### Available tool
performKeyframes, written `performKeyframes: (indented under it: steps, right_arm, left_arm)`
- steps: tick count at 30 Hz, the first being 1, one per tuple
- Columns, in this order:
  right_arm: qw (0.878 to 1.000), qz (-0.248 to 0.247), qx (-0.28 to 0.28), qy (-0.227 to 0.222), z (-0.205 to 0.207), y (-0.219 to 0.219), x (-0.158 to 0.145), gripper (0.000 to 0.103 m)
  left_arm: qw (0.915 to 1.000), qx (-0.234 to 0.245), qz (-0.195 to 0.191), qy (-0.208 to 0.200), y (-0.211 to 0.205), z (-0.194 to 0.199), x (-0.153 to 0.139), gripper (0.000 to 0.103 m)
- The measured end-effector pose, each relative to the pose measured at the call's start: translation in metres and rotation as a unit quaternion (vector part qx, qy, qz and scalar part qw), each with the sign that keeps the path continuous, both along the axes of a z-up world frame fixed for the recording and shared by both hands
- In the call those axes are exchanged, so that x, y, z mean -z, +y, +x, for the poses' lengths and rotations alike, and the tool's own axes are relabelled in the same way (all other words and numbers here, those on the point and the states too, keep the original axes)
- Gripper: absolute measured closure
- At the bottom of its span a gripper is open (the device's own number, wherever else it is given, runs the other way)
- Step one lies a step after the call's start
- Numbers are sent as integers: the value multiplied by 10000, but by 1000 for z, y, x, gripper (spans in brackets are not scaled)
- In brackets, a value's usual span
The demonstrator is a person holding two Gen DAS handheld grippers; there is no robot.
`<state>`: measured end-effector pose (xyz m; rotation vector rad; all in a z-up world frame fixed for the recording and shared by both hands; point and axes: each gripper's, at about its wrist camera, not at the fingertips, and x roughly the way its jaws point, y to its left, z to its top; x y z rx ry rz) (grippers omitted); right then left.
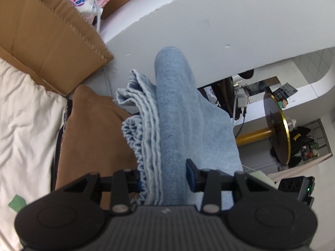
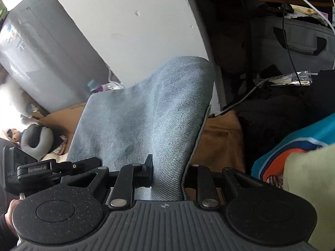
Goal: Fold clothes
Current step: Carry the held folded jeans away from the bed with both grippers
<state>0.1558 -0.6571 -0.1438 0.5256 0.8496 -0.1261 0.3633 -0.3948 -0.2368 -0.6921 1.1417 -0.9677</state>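
Observation:
A light blue denim garment [image 1: 178,113] hangs bunched between the jaws of my left gripper [image 1: 165,177], which is shut on a thick fold with a gathered waistband edge on its left. In the right wrist view the same denim garment [image 2: 150,115] rises in a wide fold from my right gripper [image 2: 169,173], which is shut on another part of the cloth. Both grips lift the fabric above a brown garment [image 1: 92,129] lying below. The pads are mostly hidden by the cloth.
A cardboard box [image 1: 50,41] and white bedding [image 1: 25,125] lie left. A white wall panel [image 1: 209,31] stands ahead, a round gold-rimmed table [image 1: 276,125] at right. A dark suitcase [image 2: 293,46], cables [image 2: 236,102] and a teal and orange cloth [image 2: 293,144] are in the right view.

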Motion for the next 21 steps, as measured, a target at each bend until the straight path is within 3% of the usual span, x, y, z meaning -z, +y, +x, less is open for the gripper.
performKeyframes:
  steps: [10,21]
  right_arm:
    - [9994,-297,75,145,20,-17,46,81]
    - [9996,-115,203,139,28,-27,91,81]
  left_arm:
    - [9998,-85,-35,197,-20,13,55,63]
    - [9996,-171,211,101,-23,18,79,63]
